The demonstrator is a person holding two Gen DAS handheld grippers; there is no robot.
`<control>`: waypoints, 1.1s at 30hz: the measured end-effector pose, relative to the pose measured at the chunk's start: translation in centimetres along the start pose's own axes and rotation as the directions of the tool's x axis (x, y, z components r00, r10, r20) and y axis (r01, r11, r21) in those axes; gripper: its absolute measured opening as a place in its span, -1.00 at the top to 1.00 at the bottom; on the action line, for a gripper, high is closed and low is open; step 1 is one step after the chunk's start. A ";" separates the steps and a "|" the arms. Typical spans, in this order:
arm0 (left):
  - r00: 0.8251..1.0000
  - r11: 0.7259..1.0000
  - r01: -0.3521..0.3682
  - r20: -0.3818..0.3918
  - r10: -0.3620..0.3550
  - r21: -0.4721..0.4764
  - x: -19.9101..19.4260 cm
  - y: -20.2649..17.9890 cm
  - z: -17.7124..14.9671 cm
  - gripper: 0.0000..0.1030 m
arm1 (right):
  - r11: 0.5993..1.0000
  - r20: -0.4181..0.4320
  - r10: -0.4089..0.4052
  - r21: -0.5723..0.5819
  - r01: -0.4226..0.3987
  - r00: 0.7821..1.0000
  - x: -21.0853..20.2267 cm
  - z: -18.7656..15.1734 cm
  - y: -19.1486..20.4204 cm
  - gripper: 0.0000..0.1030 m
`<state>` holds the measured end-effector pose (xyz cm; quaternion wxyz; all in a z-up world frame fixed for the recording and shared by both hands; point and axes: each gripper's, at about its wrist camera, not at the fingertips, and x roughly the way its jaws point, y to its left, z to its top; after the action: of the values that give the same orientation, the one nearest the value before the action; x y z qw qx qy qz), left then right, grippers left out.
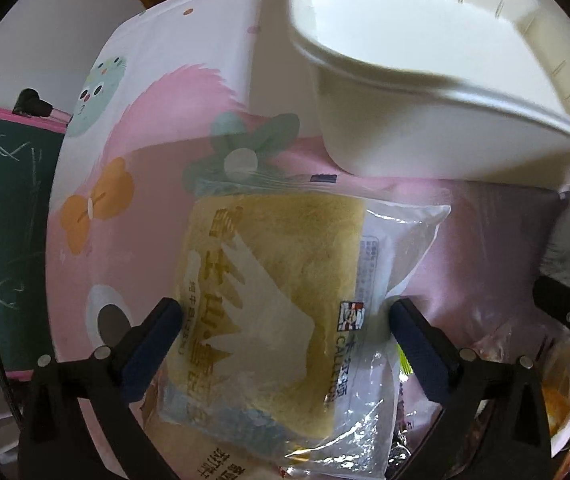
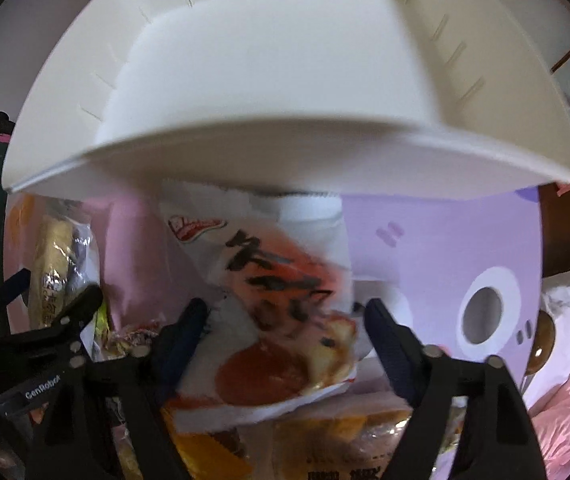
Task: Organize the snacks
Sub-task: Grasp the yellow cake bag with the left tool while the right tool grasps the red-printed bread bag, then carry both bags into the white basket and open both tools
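Nothing looks sorted yet: the white basket [image 1: 425, 80] at the back of the tabletop [image 1: 157, 92] shows a bare floor in both wrist views, and every snack in sight lies outside it on the cartoon-printed surface.

On the left, the left gripper [image 1: 285, 322] points down over a clear packet of yellow cake [image 1: 269, 280]. Its jaws stand at their widest, one on each side of the packet, and neither pad seems to press on it, so this packet is straddled but not yet taken.

Further right, the right gripper [image 2: 283, 322] hangs over a white and red snack bag [image 2: 281, 304], which lies on top of a heap of other packets [image 2: 325, 432] just in front of the basket. These jaws are at a middling width around the bag; the blur leaves it unclear whether the pads touch it.

By my reading the work is at its start: two pickups being set up, the whole heap left to move.
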<state>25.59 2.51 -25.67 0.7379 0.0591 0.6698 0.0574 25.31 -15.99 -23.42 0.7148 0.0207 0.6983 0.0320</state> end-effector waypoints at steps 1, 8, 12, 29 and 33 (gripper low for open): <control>0.999 0.999 -0.030 -0.024 0.030 0.017 0.2 -0.5 0.3 -1.00 | 1.000 -0.017 0.007 0.005 -0.007 1.000 0.4 0.1 0.0 -0.36; 0.999 1.000 0.022 -0.038 -0.022 0.002 0.5 0.4 0.9 -0.94 | 1.000 -0.010 0.024 0.007 -0.024 1.000 0.3 -0.2 0.7 -0.20; 0.999 0.999 0.014 0.030 -0.015 0.036 -1.2 0.9 -0.2 -0.26 | 0.999 -0.003 0.033 -0.006 -0.033 0.999 -0.5 -1.5 1.0 -0.02; 0.930 0.958 0.287 0.244 -0.275 -0.013 -12.5 8.3 -5.1 0.36 | 0.994 0.202 0.105 0.001 -0.107 0.974 -9.2 -5.4 1.6 0.02; 0.880 0.937 0.348 0.337 -0.336 0.029 -18.0 7.7 -4.9 0.36 | 0.989 0.255 0.145 0.003 -0.150 0.956 -12.4 -5.8 0.1 0.02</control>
<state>18.90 7.16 -7.17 0.8406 -0.0632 0.5328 -0.0737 19.18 -16.94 -11.20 0.7936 0.0845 0.5980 0.0746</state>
